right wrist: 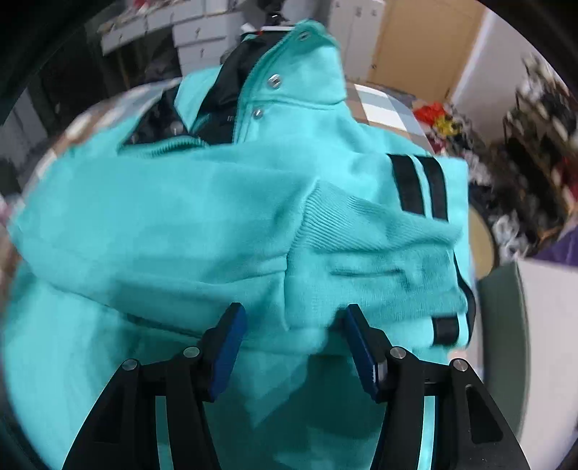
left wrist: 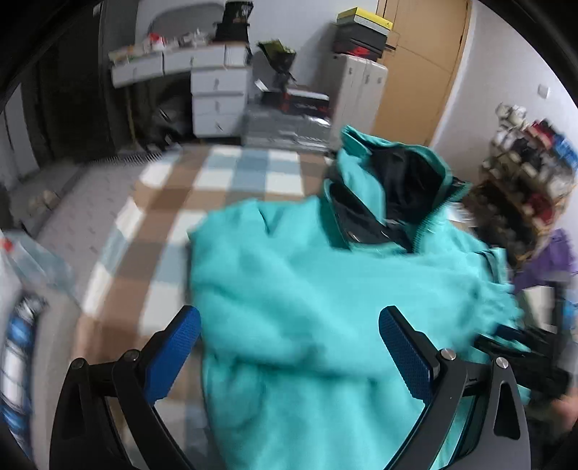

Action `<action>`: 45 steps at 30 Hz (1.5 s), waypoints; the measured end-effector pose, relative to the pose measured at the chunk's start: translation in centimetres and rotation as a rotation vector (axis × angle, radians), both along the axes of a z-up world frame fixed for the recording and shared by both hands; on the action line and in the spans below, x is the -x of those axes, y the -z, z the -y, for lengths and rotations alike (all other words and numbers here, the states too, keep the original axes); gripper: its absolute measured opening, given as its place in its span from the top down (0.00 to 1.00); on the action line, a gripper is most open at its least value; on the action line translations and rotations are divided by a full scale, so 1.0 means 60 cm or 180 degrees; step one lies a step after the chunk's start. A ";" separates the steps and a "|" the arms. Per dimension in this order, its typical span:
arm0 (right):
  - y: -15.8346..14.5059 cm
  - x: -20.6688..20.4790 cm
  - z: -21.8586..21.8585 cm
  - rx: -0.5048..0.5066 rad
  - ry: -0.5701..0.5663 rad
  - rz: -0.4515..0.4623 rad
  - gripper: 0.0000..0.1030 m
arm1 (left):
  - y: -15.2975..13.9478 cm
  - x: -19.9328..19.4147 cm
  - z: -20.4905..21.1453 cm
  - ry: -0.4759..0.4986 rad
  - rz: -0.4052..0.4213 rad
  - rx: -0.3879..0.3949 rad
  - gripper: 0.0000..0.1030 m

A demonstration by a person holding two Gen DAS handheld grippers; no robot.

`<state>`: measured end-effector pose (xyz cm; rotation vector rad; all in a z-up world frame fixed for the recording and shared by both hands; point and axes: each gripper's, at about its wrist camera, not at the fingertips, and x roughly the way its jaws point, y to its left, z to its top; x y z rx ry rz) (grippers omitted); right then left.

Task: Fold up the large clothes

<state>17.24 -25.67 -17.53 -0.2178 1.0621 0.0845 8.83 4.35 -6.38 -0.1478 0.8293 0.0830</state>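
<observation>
Ahead of the left hand-held gripper (left wrist: 289, 347) lies the teal jacket (left wrist: 325, 289), bunched on a bed with a checked cover (left wrist: 173, 202). Beyond it stand white drawers (left wrist: 216, 97) and stacked shoe boxes (left wrist: 361, 32); a cluttered shelf (left wrist: 523, 173) is to the right. The left jaws are spread wide over the fabric and grip nothing.

The right hand-held gripper (right wrist: 292, 343) points at the folded sleeve, near its ribbed cuff (right wrist: 343, 224) and the black stripes (right wrist: 419, 184). Its jaws are partly open with teal cloth between them; the blue pads (right wrist: 227, 350) do not press it. The collar with snaps (right wrist: 274, 81) is further ahead.
</observation>
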 end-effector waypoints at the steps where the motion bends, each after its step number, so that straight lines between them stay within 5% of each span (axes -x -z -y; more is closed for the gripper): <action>1: -0.012 0.009 0.009 -0.0169 0.0025 0.0025 0.46 | 0.008 -0.012 0.003 -0.0064 -0.0076 -0.0123 0.06; 7: -0.076 0.049 0.044 -0.0455 0.0035 0.0197 0.46 | 0.124 -0.085 0.017 0.0118 -0.0725 -0.0013 0.06; 9: -0.099 0.044 0.063 -0.0575 0.0060 0.0278 0.46 | 0.126 -0.084 0.037 0.0197 -0.0728 -0.0259 0.06; 12: -0.154 0.017 0.072 -0.0692 0.0058 0.0565 0.40 | 0.110 -0.075 0.041 0.0289 -0.0767 -0.0186 0.06; 14: -0.197 -0.027 0.065 -0.0645 0.0055 0.0780 0.17 | 0.093 -0.059 0.027 0.0300 -0.0626 0.0094 0.06; 20: -0.248 -0.230 -0.009 -0.0472 0.0003 0.0913 0.16 | 0.077 -0.054 -0.001 0.0340 -0.0314 0.0511 0.06; 25: -0.170 -0.413 -0.094 0.0404 0.0058 0.0456 0.20 | 0.100 -0.072 0.008 0.0496 -0.0396 0.0527 0.06; 27: -0.136 -0.449 -0.108 0.0547 0.0031 0.0294 0.50 | 0.100 -0.075 0.016 0.0521 -0.0403 0.0420 0.06; 28: -0.114 -0.463 -0.116 0.0599 0.0006 0.0202 0.88 | 0.099 -0.071 0.023 0.0530 -0.0393 0.0347 0.06; 29: -0.096 -0.473 -0.116 0.0606 0.0032 0.0082 0.94 | 0.097 -0.068 0.030 0.0596 -0.0384 0.0276 0.06; 34: -0.099 -0.404 -0.132 0.0539 -0.0328 0.0422 0.95 | 0.103 -0.056 0.041 0.0723 -0.0373 0.0045 0.06; 36: -0.124 -0.330 -0.136 0.0687 -0.0500 0.0871 0.96 | 0.102 -0.055 0.036 0.0668 -0.0400 0.0105 0.06; 40: -0.147 -0.193 -0.135 0.0730 -0.0790 0.1294 0.96 | 0.094 -0.051 0.028 0.0553 -0.0427 0.0250 0.06; 45: -0.147 -0.061 -0.108 0.0385 -0.0864 0.1176 0.96 | 0.079 -0.042 0.024 0.0501 -0.0350 0.0375 0.06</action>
